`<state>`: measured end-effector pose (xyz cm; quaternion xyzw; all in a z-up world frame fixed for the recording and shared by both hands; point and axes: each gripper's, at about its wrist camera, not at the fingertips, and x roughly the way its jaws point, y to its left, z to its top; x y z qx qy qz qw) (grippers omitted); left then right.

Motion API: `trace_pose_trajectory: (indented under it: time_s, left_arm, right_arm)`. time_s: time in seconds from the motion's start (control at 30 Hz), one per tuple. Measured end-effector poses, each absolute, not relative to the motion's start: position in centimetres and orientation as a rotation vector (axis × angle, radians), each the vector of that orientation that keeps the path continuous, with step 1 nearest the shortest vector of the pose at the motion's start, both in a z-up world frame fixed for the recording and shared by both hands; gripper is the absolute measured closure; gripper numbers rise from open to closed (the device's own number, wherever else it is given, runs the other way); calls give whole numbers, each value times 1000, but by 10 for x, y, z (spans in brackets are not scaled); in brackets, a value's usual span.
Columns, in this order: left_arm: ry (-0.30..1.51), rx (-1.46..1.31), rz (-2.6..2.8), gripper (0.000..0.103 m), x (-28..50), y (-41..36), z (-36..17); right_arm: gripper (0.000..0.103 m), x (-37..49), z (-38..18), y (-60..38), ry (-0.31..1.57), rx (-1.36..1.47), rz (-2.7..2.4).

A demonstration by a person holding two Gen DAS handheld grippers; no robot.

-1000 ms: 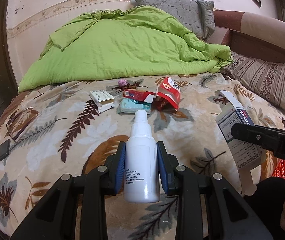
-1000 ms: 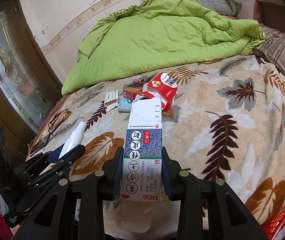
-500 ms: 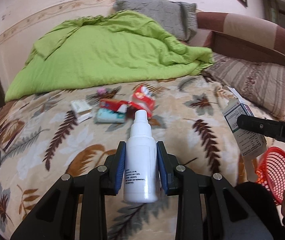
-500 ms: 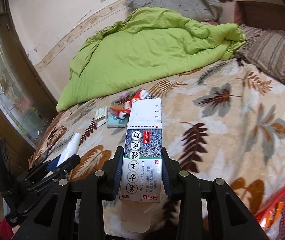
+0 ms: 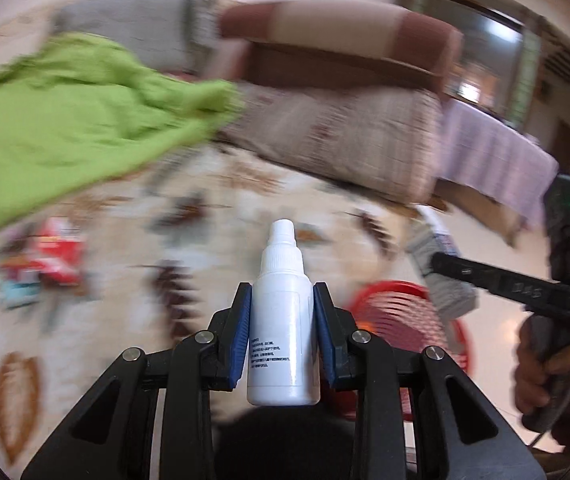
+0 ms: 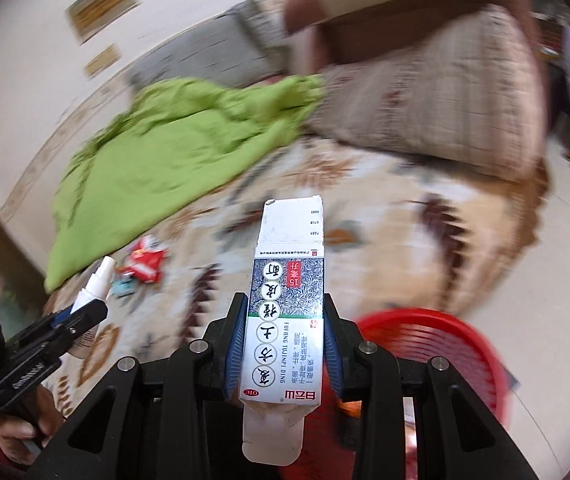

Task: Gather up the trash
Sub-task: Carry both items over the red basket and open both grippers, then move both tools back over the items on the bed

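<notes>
My left gripper (image 5: 283, 300) is shut on a white plastic bottle (image 5: 283, 332), nozzle pointing forward. My right gripper (image 6: 284, 312) is shut on a white and blue medicine box (image 6: 285, 312) with its end flaps open. A red mesh basket (image 5: 401, 320) (image 6: 437, 344) stands on the floor just off the bed's corner, ahead and below both grippers. In the left wrist view the right gripper (image 5: 441, 260) with the box (image 5: 437, 272) shows at the right. In the right wrist view the left gripper (image 6: 85, 312) with the bottle (image 6: 97, 284) shows at the left. Red wrappers (image 5: 57, 260) (image 6: 145, 264) lie blurred on the bedspread.
The bed has a leaf-patterned spread (image 6: 385, 216), a green quilt (image 5: 65, 128) and striped pillows (image 6: 437, 92) by a brown headboard (image 5: 337, 36). A pale tiled floor (image 6: 557, 264) lies right of the bed. A person's hand (image 5: 541, 368) grips the right tool.
Both grippers have swung to the right with their loads. The trash pile has slid to the left, and the red basket has come into full view below the grippers.
</notes>
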<state>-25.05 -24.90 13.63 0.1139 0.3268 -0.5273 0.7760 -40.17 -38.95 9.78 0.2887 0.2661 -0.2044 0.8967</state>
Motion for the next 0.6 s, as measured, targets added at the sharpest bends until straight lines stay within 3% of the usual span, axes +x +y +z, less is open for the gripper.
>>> trace_pose_trajectory:
  time_s: [0.23, 0.3, 0.33, 0.37, 0.43, 0.6]
  left_arm:
    - [903, 292, -1363, 74, -295, -324, 107]
    - [926, 318, -1373, 63, -302, -333, 100]
    - [930, 324, -1368, 51, -306, -335, 98]
    - [931, 322, -1364, 48, -307, -334, 97]
    - [927, 316, -1364, 48, -307, -332, 99]
    - [899, 290, -1337, 47, -297, -319, 107]
  right_arm:
    - [66, -464, 77, -427, 551, 709, -538]
    - [64, -472, 72, -431, 559, 721, -541]
    - [64, -474, 70, -431, 567, 719, -545]
    - [64, -475, 69, -432, 568, 718, -548]
    - [46, -478, 68, -433, 563, 721, -548]
    - [43, -475, 73, -431, 549, 697, -537]
